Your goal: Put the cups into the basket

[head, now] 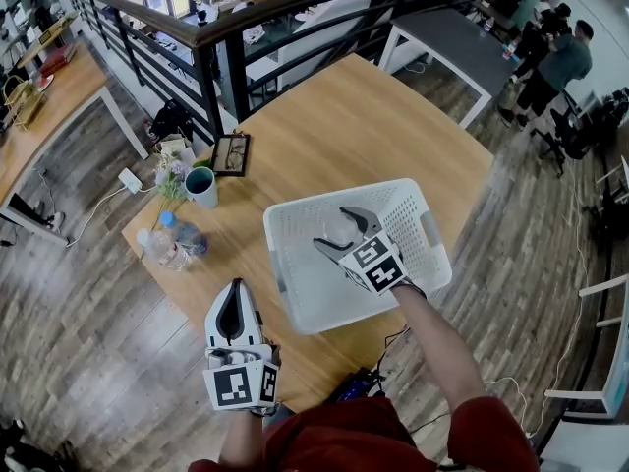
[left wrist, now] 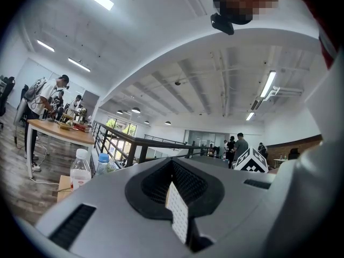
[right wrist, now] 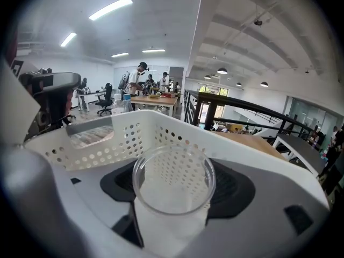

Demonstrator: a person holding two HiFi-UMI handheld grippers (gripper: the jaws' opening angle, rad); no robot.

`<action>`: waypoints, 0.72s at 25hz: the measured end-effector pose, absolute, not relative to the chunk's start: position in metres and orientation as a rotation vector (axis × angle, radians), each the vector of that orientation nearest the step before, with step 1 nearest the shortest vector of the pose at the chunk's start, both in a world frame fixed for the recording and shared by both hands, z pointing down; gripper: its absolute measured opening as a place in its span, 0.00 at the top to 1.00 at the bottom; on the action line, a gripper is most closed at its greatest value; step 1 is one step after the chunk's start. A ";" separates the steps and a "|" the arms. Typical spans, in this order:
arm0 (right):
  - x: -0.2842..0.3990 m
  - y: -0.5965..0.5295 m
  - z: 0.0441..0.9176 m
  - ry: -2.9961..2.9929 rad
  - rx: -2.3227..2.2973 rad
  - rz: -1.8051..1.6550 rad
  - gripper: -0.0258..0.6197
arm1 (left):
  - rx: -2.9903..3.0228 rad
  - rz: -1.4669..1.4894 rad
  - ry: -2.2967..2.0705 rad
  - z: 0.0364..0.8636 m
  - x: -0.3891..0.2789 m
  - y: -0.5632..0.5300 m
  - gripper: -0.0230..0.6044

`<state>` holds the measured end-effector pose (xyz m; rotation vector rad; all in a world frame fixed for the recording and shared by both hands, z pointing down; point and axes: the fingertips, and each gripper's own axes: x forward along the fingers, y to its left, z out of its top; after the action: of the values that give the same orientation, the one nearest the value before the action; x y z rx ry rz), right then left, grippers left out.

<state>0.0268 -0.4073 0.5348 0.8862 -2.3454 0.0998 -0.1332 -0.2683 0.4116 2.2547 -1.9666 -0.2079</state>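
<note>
1. R gripper (head: 330, 227): jaws wide apart, clamped on a clear plastic cup (right wrist: 172, 214), one jaw each side. Cup rim faces the gripper cam, and the basket wall shows thru the cup.
2. In the head view, R gripper sits over the white perforated basket (head: 313, 298), tips angled down toward its 11 o'clock corner. Cup is betw the jaws, above the basket floor. Can't tell if it touches the bottom.
3. Basket sits on the wood table (head: 344, 136), near the table's 5 o'clock edge. No other items seen in it.
4. L gripper (head: 234, 293): jaws together, nothing betw them. Pointing level, at approx 7 o'clock from the basket and just beside its near corner, apart from it.
5. Mug (head: 201, 187), white w/ dark inside, stands upright on the table at 10 o'clock from the basket, well apart.
6. Two plastic bottles (head: 169, 244) at the table edge, 9 o'clock from the basket, ahead of L gripper.
7. Small framed item (head: 231, 153) lies at 12 o'clock from the mug, and a flower bunch (head: 172, 177) is just at the mug's 9 o'clock.
</note>
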 end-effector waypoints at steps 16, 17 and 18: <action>0.028 -0.412 0.543 -2.337 0.901 0.155 0.40 | 2.267 -0.214 -1.951 0.411 -0.128 -0.270 0.96; 0.028 -0.411 0.542 -2.337 0.902 0.155 0.40 | 2.272 -0.214 -1.946 0.410 -0.127 -0.270 0.96; 0.029 -0.411 0.542 -2.339 0.903 0.156 0.40 | 2.275 -0.213 -1.943 0.410 -0.126 -0.270 0.96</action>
<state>0.0288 -0.4115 0.5421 0.9027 -2.3386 0.1562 -0.1258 -0.2700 0.4102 2.2745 -1.9431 -0.2129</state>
